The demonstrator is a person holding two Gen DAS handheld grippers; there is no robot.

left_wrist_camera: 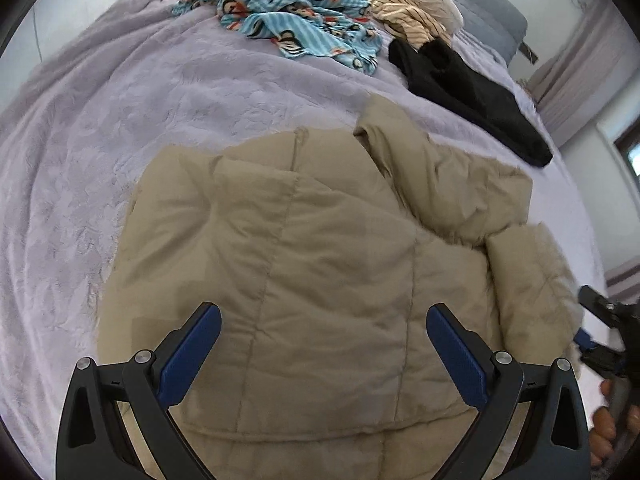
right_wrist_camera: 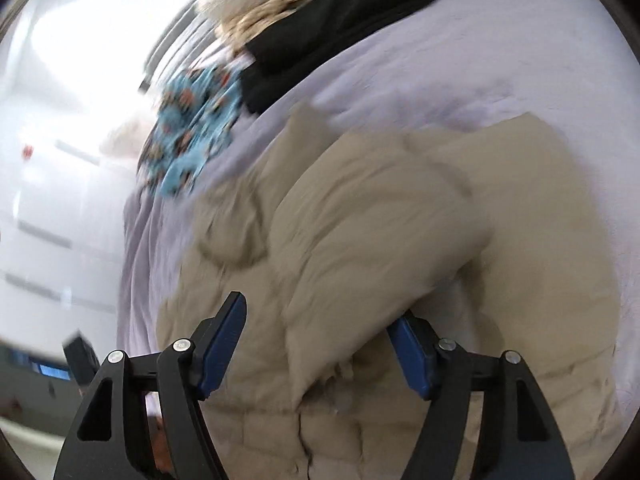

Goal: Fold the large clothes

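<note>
on the lilac bedspread [left_wrist_camera: 100,128] lay a puffy beige quilted jacket [left_wrist_camera: 320,240]: soft, light, bulky. both grippers (left [left_wrist_camera: 324,356], right [right_wrist_camera: 316,352]) gaped empty; best gripped at hem.

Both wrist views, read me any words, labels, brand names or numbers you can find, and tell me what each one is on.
None: no text can be read in either view.
The blue blanket carries only cartoon monkey faces, no lettering.
The beige puffer jacket, the black garment and the lavender bedspread show no label or print.
The right wrist view is blurred by motion; any small print there cannot be made out.
</note>
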